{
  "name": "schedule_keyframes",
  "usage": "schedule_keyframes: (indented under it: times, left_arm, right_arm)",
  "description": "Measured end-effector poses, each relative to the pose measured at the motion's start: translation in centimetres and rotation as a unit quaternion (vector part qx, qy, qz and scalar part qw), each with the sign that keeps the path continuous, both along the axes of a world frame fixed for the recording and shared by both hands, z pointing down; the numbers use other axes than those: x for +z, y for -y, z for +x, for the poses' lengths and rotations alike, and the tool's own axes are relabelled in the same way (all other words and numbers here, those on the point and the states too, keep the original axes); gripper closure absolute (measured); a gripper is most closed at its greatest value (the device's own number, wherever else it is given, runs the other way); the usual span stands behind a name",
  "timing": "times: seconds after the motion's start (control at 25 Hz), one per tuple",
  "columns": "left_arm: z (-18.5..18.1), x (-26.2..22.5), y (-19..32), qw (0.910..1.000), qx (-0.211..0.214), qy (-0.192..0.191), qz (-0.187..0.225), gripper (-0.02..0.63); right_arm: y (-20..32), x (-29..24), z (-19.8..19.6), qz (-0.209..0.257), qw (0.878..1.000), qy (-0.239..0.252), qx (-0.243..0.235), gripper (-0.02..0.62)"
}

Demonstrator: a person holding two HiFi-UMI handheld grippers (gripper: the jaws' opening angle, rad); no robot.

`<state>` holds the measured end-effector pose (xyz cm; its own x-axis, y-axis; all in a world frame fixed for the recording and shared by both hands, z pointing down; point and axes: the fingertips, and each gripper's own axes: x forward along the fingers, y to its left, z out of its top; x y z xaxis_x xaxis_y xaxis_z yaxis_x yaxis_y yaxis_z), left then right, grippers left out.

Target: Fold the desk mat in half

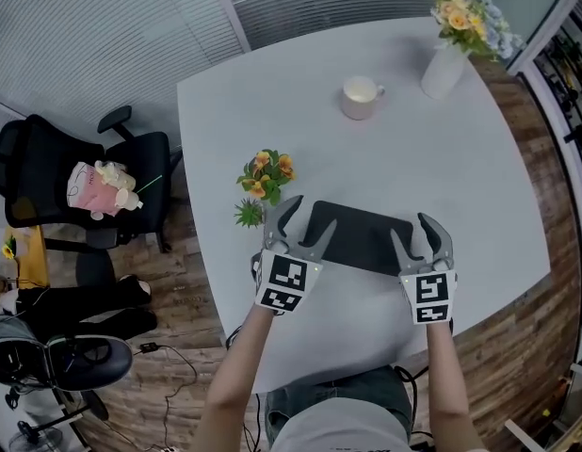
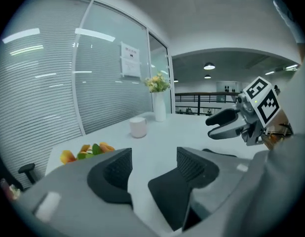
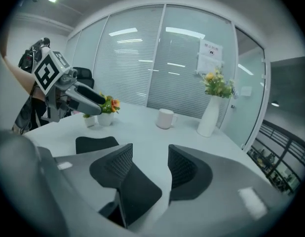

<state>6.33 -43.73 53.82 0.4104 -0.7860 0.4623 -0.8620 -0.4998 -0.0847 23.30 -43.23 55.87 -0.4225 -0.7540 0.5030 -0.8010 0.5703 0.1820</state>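
Starting left of the desk mat (image 1: pixel 359 236), a small pot of orange flowers (image 1: pixel 263 179) stands just off its far left corner on the grey table (image 1: pixel 234 111), clear of the action. Next comes the left gripper (image 1: pixel 310 217), over the mat's near left corner. Its own view shows the jaws spread apart with nothing pinched, and the dark corner lies flat on the table below the gap. The mat itself is a compact dark rectangle lying flat near the table's front edge, squarely between the two tools. To my eye it looks short enough to be doubled over already, though I can't pick out two separate layers, so I call the fold probably made rather than certain. At the mat's near right corner is the right gripper (image 1: pixel 413 232), its jaws also parted and gripping nothing, the mat's corner beneath them, not between the pads. Well beyond the mat sits a white cup (image 1: pixel 360 96), and further right of that a white vase (image 1: pixel 444 69) of yellow flowers, both untouched. If the fold is done, all that looks left is to check that the edges line up and draw both tools away.
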Motion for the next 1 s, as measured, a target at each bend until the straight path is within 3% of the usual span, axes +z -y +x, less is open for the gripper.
schedule_keyframes:
  times: [0.2,0.36,0.64,1.0]
  left_arm:
    - [-2.9,-4.9,-1.4,0.9966,-0.051,-0.042,0.049,0.364]
    - [-5.4,-9.3,-3.1,0.9884,-0.093,-0.063,0.103,0.447]
    - [-8.4,-14.7,-6.2,0.9752,-0.132,-0.094,0.151,0.526]
    - [-10.4,-18.2,-10.0,0.9649,-0.156,-0.088,0.192,0.598]
  right_arm:
    - [-0.7,-4.9,0.5,0.054,0.997,0.032,0.044,0.391]
    - [-2.3,-8.8,0.5,0.097,0.993,0.039,0.063,0.461]
    - [-5.3,-14.2,0.5,0.163,0.980,0.051,0.098,0.508]
    - [-9.0,-18.3,1.0,0.203,0.966,0.079,0.143,0.566]
